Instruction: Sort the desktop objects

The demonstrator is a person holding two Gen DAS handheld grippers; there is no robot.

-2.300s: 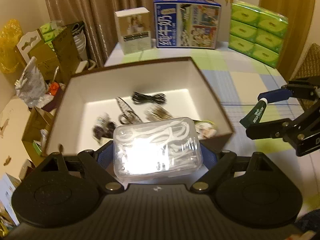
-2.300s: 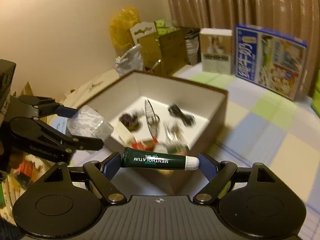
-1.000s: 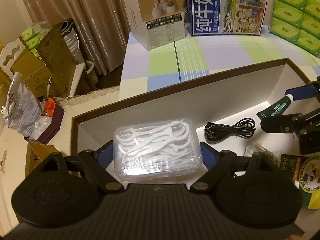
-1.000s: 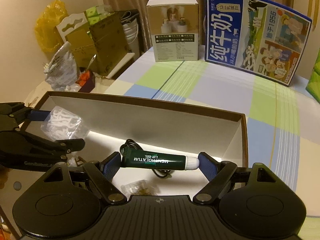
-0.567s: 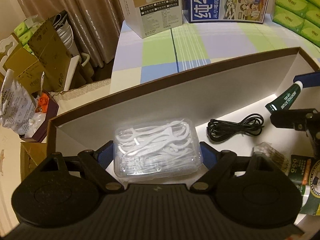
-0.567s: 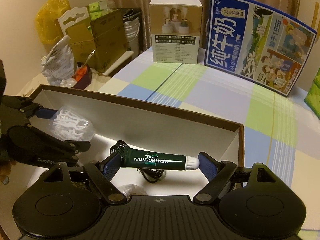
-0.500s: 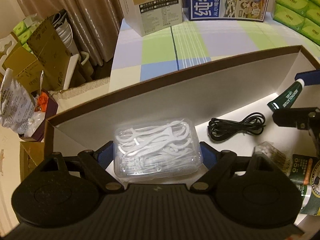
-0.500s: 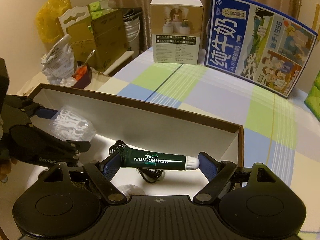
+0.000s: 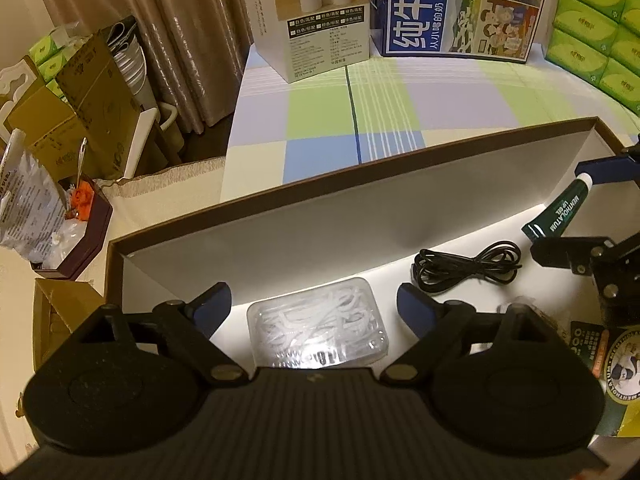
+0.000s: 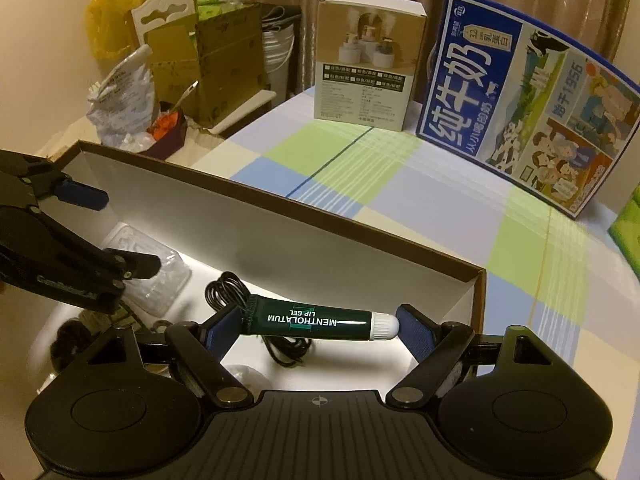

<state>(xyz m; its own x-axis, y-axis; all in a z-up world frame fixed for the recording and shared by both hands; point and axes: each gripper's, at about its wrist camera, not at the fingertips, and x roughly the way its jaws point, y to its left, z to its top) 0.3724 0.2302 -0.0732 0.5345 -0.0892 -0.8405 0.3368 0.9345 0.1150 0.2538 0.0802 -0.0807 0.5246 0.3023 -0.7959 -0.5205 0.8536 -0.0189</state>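
Released, one floss-pick case (image 9: 318, 328) lies below left gripper (image 9: 314, 312).

Clear glossy plastic floss case (image 9: 318, 330); matt white cardboard box (image 9: 360, 216).

A checked bench (image 10: 420, 184) is carrying a brown open box (image 10: 280, 204), a milk carton (image 10: 528, 96), a white carton (image 10: 366, 64) and green tissue packs (image 9: 600, 28).

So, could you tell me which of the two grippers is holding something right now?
The right gripper, clamped on the green lip gel tube; the left gripper is open above the floss pick case.
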